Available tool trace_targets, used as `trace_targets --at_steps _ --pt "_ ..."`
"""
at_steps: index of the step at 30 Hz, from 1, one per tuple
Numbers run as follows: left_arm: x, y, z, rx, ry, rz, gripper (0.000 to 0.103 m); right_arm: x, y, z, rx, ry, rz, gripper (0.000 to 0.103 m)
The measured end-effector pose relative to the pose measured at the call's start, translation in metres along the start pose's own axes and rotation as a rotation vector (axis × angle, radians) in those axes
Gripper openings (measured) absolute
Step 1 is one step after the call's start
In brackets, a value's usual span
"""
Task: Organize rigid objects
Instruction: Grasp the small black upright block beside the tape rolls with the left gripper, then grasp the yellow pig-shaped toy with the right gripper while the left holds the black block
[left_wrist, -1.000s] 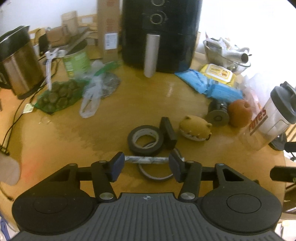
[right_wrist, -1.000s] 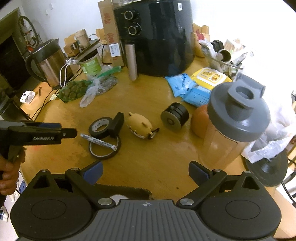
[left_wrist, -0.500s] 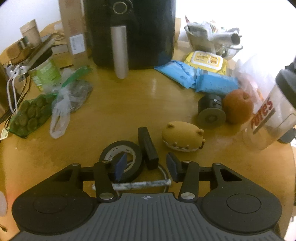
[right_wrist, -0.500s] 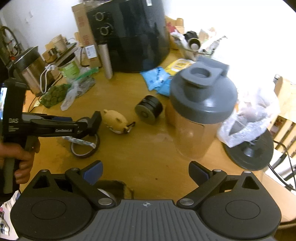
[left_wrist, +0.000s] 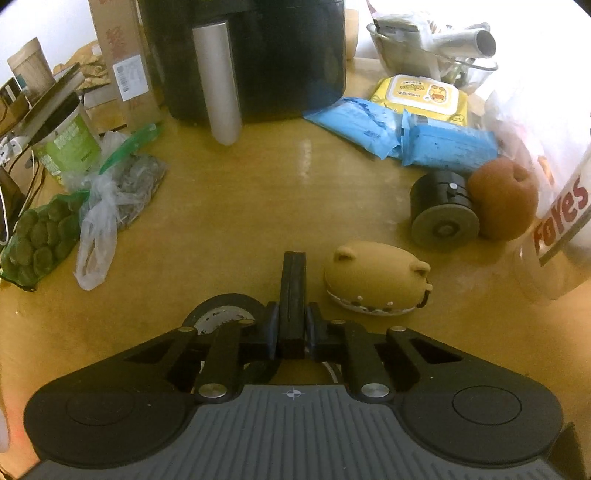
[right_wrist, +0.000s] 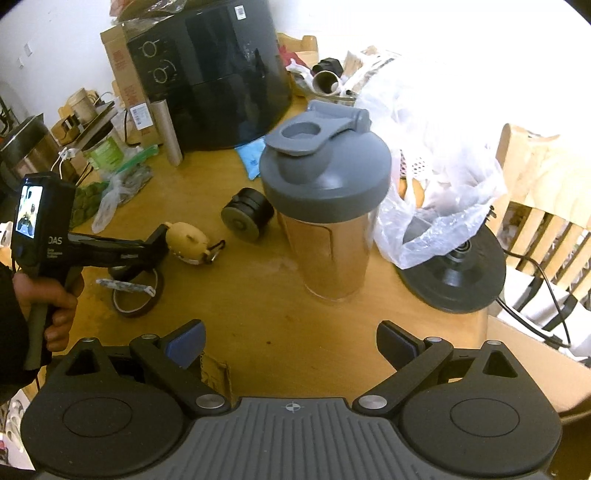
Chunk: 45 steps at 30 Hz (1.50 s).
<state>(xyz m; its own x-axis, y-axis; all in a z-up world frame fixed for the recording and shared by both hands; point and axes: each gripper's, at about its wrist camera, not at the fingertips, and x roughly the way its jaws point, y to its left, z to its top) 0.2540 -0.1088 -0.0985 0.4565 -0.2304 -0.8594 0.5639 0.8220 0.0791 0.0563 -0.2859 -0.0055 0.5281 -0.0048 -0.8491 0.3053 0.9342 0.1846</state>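
My left gripper (left_wrist: 291, 326) is shut on a flat black block (left_wrist: 292, 291) that stands on edge on the wooden table (left_wrist: 229, 206), between a black tape roll (left_wrist: 221, 314) and a tan bear-shaped toy (left_wrist: 373, 284). In the right wrist view the left gripper (right_wrist: 157, 240) reaches to the toy (right_wrist: 186, 242), above a thin brown tape ring (right_wrist: 138, 295) and a wrapped stick (right_wrist: 123, 286). My right gripper (right_wrist: 290, 341) is open and empty, low over the table before a shaker bottle (right_wrist: 327, 218) with a grey lid.
A black cylinder (left_wrist: 441, 214) and a brown fruit (left_wrist: 502, 199) lie right of the toy. A black air fryer (left_wrist: 255, 55), a metal tube (left_wrist: 218, 81), blue packs (left_wrist: 406, 136), bags of greens (left_wrist: 40, 236) and a green tub (left_wrist: 62, 144) ring the table. A plastic bag (right_wrist: 436, 177) sits right.
My left gripper moved forward past the wrapped stick and closed on the black block. My right gripper swung right and closer to the shaker bottle, still open.
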Motion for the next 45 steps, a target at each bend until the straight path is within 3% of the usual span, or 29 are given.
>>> trace_targets --at_steps 20,35,45 --pt "-0.065 0.025 -0.012 -0.117 -0.086 -0.019 0.015 0.011 0.028 0.006 -0.089 0.010 0.100 0.099" --pt "-0.124 0.041 -0.051 -0.192 -0.118 -0.032 0.015 0.026 0.062 0.014 -0.215 0.008 0.162 0.099" --pt "-0.157 0.050 -0.077 -0.250 -0.133 -0.017 0.015 0.058 0.095 0.031 -0.342 -0.010 0.194 0.098"
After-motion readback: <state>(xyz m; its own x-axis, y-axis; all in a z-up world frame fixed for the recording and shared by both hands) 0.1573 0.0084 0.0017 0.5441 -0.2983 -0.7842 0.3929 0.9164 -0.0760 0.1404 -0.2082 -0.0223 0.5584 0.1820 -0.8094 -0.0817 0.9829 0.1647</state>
